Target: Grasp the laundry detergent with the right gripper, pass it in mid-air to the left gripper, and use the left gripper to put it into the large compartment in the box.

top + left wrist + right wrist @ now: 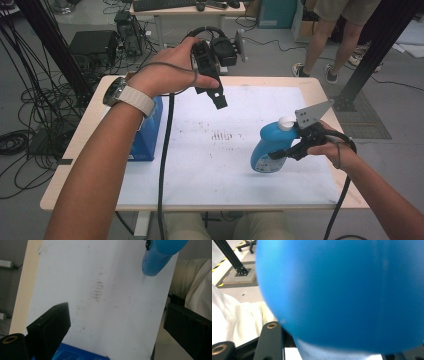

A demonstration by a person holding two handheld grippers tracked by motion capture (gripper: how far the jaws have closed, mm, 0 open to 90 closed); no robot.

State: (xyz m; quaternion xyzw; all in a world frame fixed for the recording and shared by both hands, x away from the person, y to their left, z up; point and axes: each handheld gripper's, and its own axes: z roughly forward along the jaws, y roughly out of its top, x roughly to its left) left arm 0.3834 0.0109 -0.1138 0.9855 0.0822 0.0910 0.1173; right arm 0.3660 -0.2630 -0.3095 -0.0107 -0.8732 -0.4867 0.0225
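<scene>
— Cables and black frame posts crowd the grey floor around a pale wooden table (75, 150) with a white mat (230, 165) on it, seen from the high view. What is at lower right?

— A blue bottle (267, 147) with a white cap, tilted and lifted off the mat, right of centre. The right gripper (287, 151) is clamped on it from the right edge of the frame.

— And the left gripper (216, 97)?

— Upper centre, held above the mat with nothing in it, jaws pointing down. A blue box (147, 130) sits at the mat's left edge (partly behind the forearm).

— Left gripper view?

— Its two black jaws stand wide apart at the bottom corners, with bare white mat (100, 302) between them. The blue bottle (156, 258) hangs at the upper right, well apart from them; a corner of the blue box (75, 355) shows at the bottom.

— Right gripper view?

— Blue bottle (342, 290) across most of the frame, pressed close between the jaws; floor and a post in the upper left.
</scene>
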